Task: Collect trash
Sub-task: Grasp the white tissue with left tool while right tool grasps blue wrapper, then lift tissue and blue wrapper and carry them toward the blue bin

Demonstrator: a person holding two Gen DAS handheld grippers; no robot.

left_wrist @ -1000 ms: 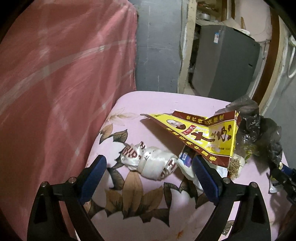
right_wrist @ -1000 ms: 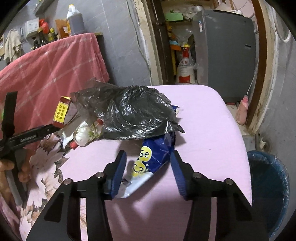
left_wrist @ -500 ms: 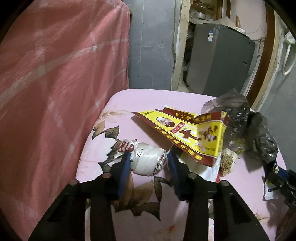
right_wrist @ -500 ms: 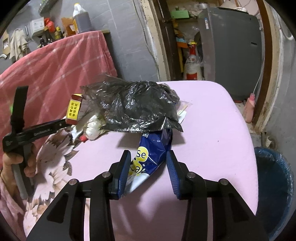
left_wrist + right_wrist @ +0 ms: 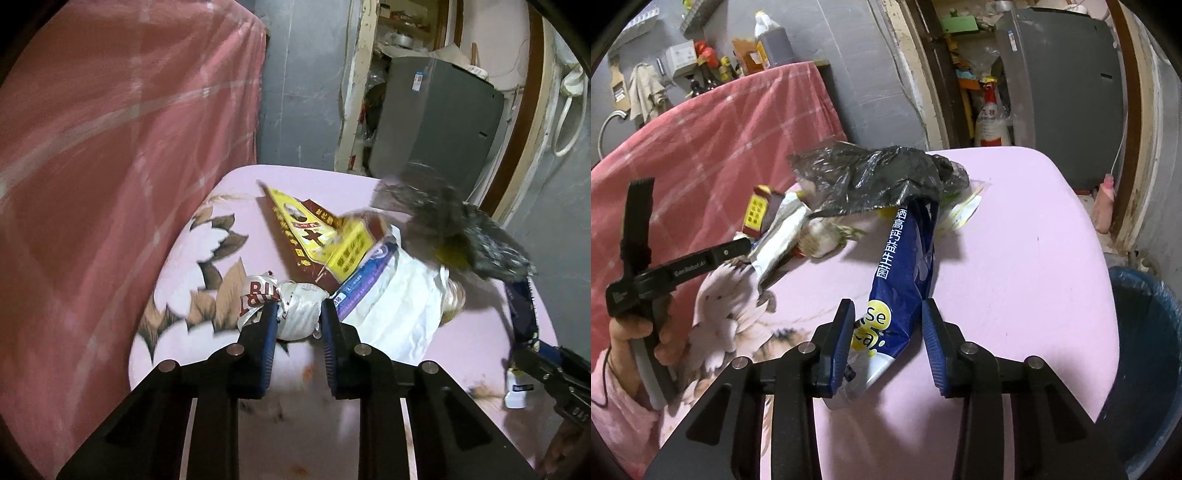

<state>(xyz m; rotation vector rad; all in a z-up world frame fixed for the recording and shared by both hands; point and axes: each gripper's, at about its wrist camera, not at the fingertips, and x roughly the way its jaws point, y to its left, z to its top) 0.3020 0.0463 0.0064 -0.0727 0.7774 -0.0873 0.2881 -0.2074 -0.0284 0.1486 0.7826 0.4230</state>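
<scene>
The left gripper (image 5: pixel 298 314) reaches forward and low over the near left part of the pink table (image 5: pixel 236 184), its pads clamped on a crumpled white wrapper (image 5: pixel 295 310) with red letters. In the right wrist view a hand (image 5: pixel 639 332) grips its handle at the left, with the tool angled toward the pile.

The right gripper (image 5: pixel 888 332) points along the near middle of the table. Its pads straddle the near end of a blue pouch (image 5: pixel 905 273); the left pad touches the pouch, but a gap shows at the right pad, so it is not fully closed.

Beyond the wrapper lie a yellow carton (image 5: pixel 314 232), a white bag (image 5: pixel 399 306) and a black bag (image 5: pixel 879 177), heaped together at the table's middle. A red cloth (image 5: pixel 110 147) hangs close along the left edge. The right half of the table is bare out to its rounded edge, and a blue bin (image 5: pixel 1145 350) stands below that edge at the right.
</scene>
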